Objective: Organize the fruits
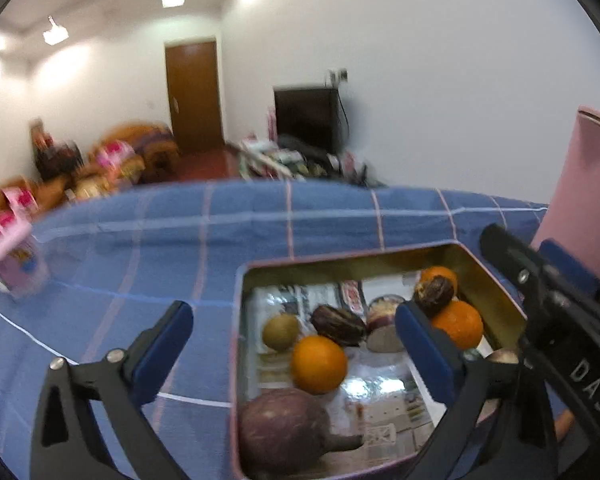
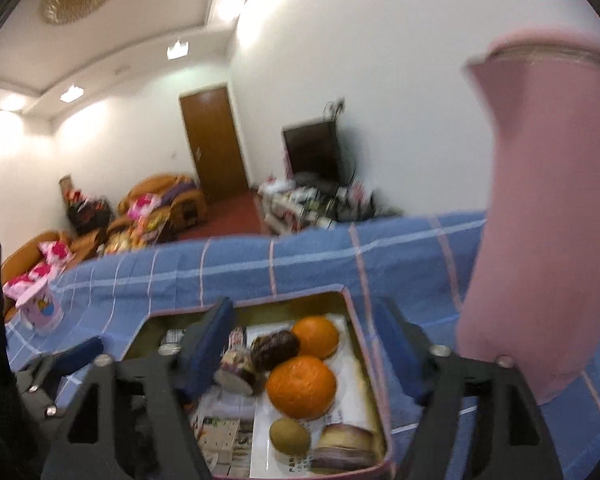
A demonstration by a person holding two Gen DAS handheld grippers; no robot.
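A pink-rimmed tin box sits on the blue checked cloth and holds the fruit. In it lie an orange, a kiwi, a dark wrinkled fruit, a big purple fruit and, at the far right, two more oranges. My left gripper hangs open over the box with nothing pressed between its pads. My right gripper is open over the box's right end, above two oranges, a kiwi and a cut purple fruit.
A tall pink lid stands just right of the box, close to my right gripper. A small pink container sits at the cloth's left edge. Printed paper lines the box floor. Sofas, a door and clutter lie beyond the table.
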